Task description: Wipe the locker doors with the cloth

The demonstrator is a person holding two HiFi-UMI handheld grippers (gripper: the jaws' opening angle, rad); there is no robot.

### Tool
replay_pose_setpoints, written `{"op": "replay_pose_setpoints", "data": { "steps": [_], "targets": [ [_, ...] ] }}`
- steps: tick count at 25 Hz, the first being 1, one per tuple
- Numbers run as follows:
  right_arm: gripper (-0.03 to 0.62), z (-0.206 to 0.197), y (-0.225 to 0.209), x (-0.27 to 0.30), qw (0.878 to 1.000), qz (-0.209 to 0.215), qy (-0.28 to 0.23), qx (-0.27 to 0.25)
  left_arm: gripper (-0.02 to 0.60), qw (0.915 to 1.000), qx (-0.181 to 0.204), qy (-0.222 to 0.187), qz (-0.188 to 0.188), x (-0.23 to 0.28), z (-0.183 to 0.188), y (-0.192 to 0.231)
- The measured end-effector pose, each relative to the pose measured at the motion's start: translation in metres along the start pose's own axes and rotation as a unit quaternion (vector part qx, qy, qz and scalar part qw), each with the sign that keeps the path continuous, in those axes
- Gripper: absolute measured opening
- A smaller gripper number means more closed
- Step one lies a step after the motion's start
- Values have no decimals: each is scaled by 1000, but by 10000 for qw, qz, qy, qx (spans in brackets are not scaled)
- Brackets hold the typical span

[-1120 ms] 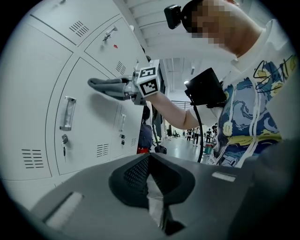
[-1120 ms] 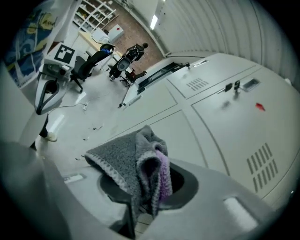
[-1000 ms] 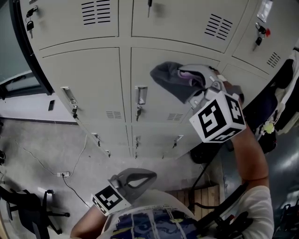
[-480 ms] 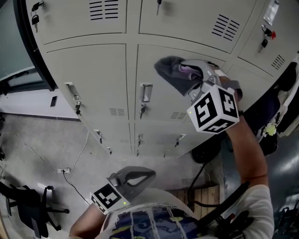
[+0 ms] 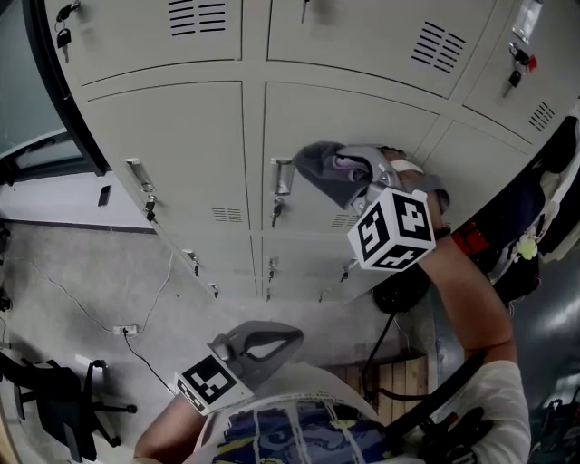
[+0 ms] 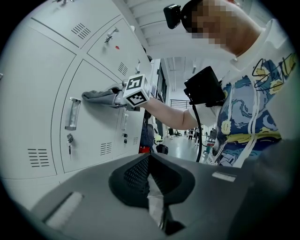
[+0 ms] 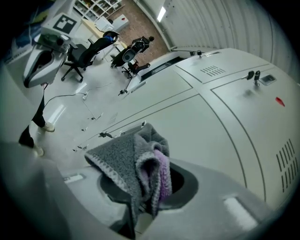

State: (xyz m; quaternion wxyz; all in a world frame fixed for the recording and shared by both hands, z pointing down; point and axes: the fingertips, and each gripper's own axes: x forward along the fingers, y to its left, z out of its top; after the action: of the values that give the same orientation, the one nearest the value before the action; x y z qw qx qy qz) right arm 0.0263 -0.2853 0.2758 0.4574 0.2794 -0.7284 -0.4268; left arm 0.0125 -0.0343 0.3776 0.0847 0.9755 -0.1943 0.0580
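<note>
A grey cloth (image 5: 328, 169) with a purple fold is pressed against a pale grey locker door (image 5: 362, 127), just right of that door's handle (image 5: 280, 178). My right gripper (image 5: 362, 179) is shut on the cloth; in the right gripper view the cloth (image 7: 140, 166) bunches up between the jaws over the door (image 7: 197, 126). The left gripper view shows the cloth (image 6: 100, 95) on the door from the side. My left gripper (image 5: 256, 349) hangs low near the person's chest, away from the lockers, its jaws shut with nothing in them (image 6: 151, 197).
Lockers fill the wall, with handles and keys (image 5: 145, 210) and vent slots (image 5: 204, 16). An office chair (image 5: 54, 399) and a floor cable (image 5: 149, 313) lie at lower left. A dark bag (image 5: 535, 208) hangs at right. A wooden pallet (image 5: 390, 381) sits below.
My right gripper has slid the cloth down and to the left across the locker door, toward the handle. The left gripper has stayed where it was.
</note>
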Motion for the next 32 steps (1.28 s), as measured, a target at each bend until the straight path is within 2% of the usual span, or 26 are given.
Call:
{"op": "replay_pose_setpoints", "data": {
  "steps": [10,21,32],
  "targets": [
    [86,-16,72,36,9981,601,147,35,2,10000,-48,35,54,-1,-2,2],
    [86,-43,161,78,9900,1348,417,20,2,9999,-67,38,108,-2,-5,3],
    [86,-62,225,109,9820,1754,700,-1,2,9997,-149,-36,186,-4,-10,2]
  ]
}}
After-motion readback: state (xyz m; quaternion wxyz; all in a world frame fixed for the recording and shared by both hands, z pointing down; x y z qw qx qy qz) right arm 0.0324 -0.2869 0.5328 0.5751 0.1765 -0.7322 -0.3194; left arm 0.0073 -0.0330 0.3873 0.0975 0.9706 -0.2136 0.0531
